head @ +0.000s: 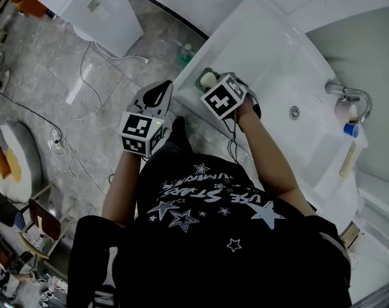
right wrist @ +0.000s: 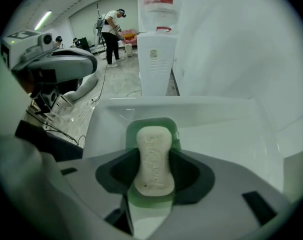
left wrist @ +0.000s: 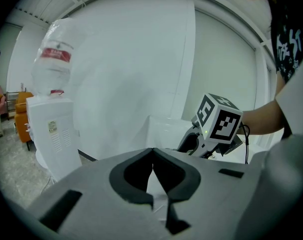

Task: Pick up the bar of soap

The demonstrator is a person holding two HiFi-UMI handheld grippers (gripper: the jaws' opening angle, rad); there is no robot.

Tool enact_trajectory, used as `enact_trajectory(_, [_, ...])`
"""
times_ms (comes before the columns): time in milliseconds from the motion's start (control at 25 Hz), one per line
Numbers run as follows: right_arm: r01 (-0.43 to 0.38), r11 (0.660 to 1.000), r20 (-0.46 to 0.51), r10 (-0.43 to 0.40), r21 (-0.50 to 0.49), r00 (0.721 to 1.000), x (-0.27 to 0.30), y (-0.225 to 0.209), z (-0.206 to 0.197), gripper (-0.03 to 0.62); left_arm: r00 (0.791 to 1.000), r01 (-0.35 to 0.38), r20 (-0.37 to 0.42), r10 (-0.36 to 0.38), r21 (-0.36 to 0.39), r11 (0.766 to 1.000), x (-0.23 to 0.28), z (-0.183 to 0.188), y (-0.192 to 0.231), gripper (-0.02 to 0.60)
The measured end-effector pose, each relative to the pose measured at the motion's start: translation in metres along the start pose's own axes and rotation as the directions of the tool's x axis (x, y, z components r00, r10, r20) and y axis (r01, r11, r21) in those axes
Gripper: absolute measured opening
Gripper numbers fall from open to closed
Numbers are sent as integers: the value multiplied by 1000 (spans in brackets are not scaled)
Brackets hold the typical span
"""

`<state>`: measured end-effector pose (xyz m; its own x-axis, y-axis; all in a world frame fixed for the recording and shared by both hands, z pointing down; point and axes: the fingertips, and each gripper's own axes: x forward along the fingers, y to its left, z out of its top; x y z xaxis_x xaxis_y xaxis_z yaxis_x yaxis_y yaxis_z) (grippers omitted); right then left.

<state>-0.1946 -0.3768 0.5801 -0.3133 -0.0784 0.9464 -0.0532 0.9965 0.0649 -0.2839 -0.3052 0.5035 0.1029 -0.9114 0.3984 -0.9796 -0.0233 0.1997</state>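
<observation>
- Bar of soap (right wrist: pixel 153 149): pale, oblong, narrower at the middle. It lies lengthwise in a green soap dish (right wrist: pixel 151 121) on the near corner of the white basin's rim (head: pixel 246 31), not lifted off it.
- Far left: grey tiled floor (head: pixel 40 63) with white cables (head: pixel 85 108) trailing over it.
- Water dispenser (left wrist: pixel 51 129): a white cabinet standing on the floor left of the basin, with a clear bottle (left wrist: pixel 54 59) with a red label upside down on top.
- Left hand-held gripper (left wrist: pixel 152 150): clenched, the tips meet and nothing is between them. It is held over the floor just beside the basin corner and clear of the soap, with its marker cube (head: pixel 142 133) towards the person.
- Right hand-held gripper (right wrist: pixel 152 156): tilted steeply down over the soap dish. The jaws straddle the soap at its narrow middle and the dark pads (right wrist: pixel 189 171) sit against both long sides, so it is grasping the bar of soap. The soap's underside rests in the dish. Its marker cube (head: pixel 223 96) shows above the hand.
- Basin: white and dry-looking, with a round drain fitting (head: pixel 294 111) to the right of the right gripper.
- Far right: chrome tap (head: pixel 345 94) on the basin's far rim, well apart from the soap.
- Background of the right gripper view: a person (right wrist: pixel 111 34) stands across the room.
</observation>
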Motion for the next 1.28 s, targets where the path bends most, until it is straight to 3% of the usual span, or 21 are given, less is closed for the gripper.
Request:
enact_trajectory(280, [-24, 997, 80, 30, -70, 996, -9, 5, -2, 192, 1000, -3, 3, 3, 24, 1000, -11, 5, -8, 11])
enact_trajectory(600, [-7, 999, 240, -1, 32, 971, -43, 2, -5, 189, 1000, -2, 20, 1, 44, 999, -22, 9, -30, 11])
enact_trajectory(840, [55, 986, 401, -115, 158, 909, -92, -11, -13, 187, 999, -11, 51, 8, 62, 998, -29, 18, -49, 11])
enact_trajectory(1000, [100, 977, 454, -178, 190, 873, -123, -17, -29, 187, 998, -11, 65, 6, 84, 996, -36, 23, -65, 11])
enact_trajectory(1280, [100, 963, 540, -224, 249, 811, -172, -4, -68, 186, 996, 10, 81, -20, 125, 992, -53, 30, -111, 11])
